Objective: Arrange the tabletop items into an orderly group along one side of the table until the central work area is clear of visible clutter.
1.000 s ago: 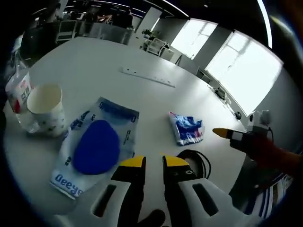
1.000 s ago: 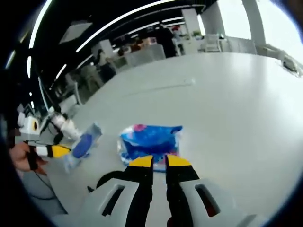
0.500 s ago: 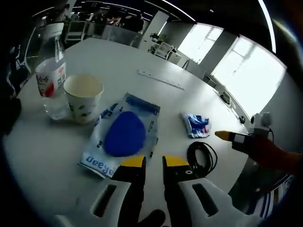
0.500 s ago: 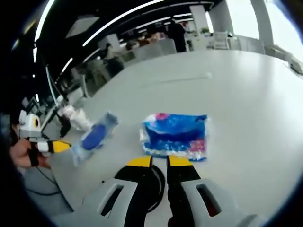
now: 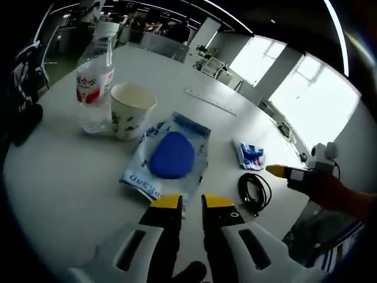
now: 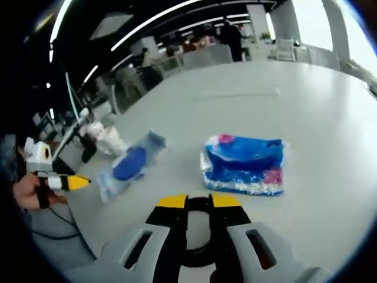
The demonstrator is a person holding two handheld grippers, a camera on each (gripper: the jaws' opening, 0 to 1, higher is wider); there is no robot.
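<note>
A clear plastic pouch with blue print and a blue oval pad inside [image 5: 169,158] lies flat near the middle of the white desk [image 5: 53,177]; it also shows in the right gripper view [image 6: 129,166]. Just beside the pouch stands a white paper cup with a green pattern [image 5: 131,110], and touching the cup's far side is a clear plastic water bottle with a red label [image 5: 94,89]. On the pouch's other side lies a small blue, white and pink crinkled packet [image 5: 250,154], seen larger in the right gripper view [image 6: 246,164]. Near that packet, toward the desk edge, lies a coiled black cable [image 5: 254,193].

The left claw [image 5: 191,203] hovers just short of the pouch, yellow tips slightly apart, holding nothing. The right claw [image 6: 198,201] hangs over the cable coil, tips slightly apart, empty.
</note>
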